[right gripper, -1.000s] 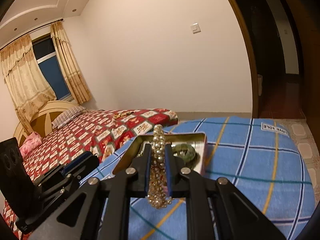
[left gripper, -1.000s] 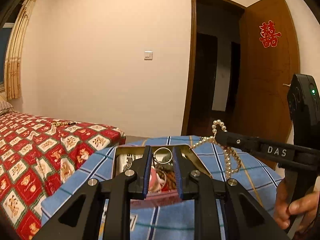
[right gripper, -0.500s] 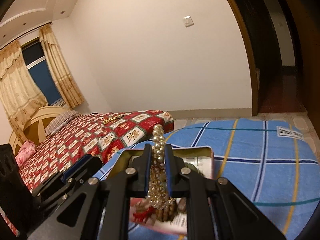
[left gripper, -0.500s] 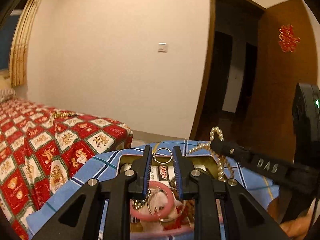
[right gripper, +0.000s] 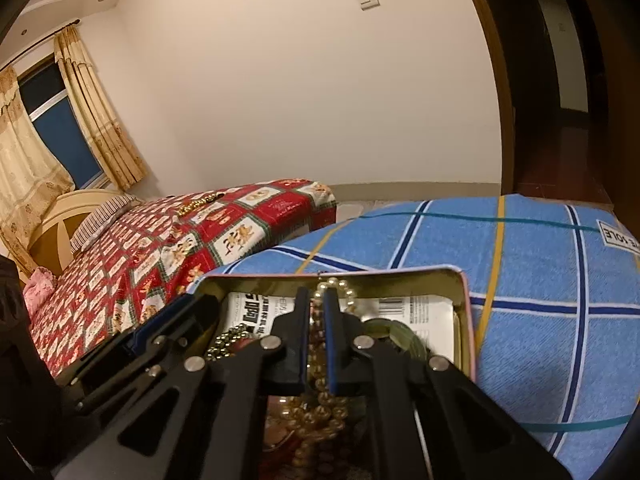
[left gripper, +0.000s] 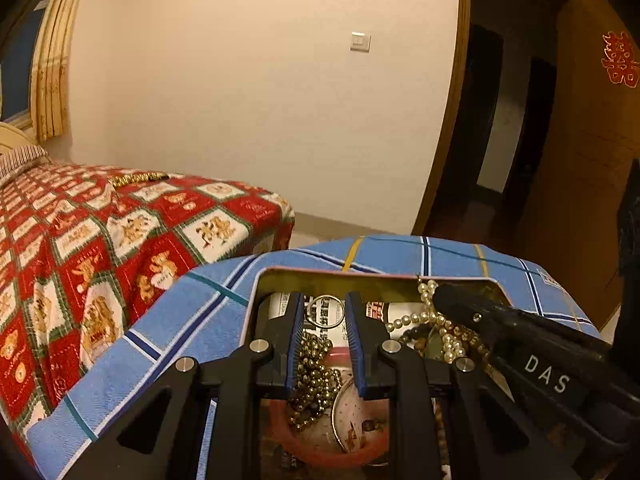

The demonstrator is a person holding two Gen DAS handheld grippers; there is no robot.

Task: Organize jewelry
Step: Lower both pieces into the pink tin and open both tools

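An open metal tin (left gripper: 340, 278) (right gripper: 464, 312) sits on a blue plaid cloth and holds several pieces of jewelry. My left gripper (left gripper: 322, 310) is shut on a thin silver ring (left gripper: 327, 310) and reaches into the tin above a gold bead chain (left gripper: 314, 376) and a pink bangle (left gripper: 320, 454). My right gripper (right gripper: 317, 304) is shut on a pearl necklace (right gripper: 320, 360) and is lowered into the tin's right side. The pearl necklace (left gripper: 444, 326) also shows in the left wrist view, under the right gripper's fingers (left gripper: 480, 312).
The blue plaid cloth (right gripper: 540, 280) covers a rounded surface with free room right of the tin. A bed with a red patterned cover (left gripper: 100, 240) lies to the left, a gold item (left gripper: 136, 178) on it. A wooden door (left gripper: 592, 160) stands open at right.
Both grippers have dropped down and forward into the tin, still holding the ring and the pearl necklace. The necklace now rests among the jewelry in the tin.
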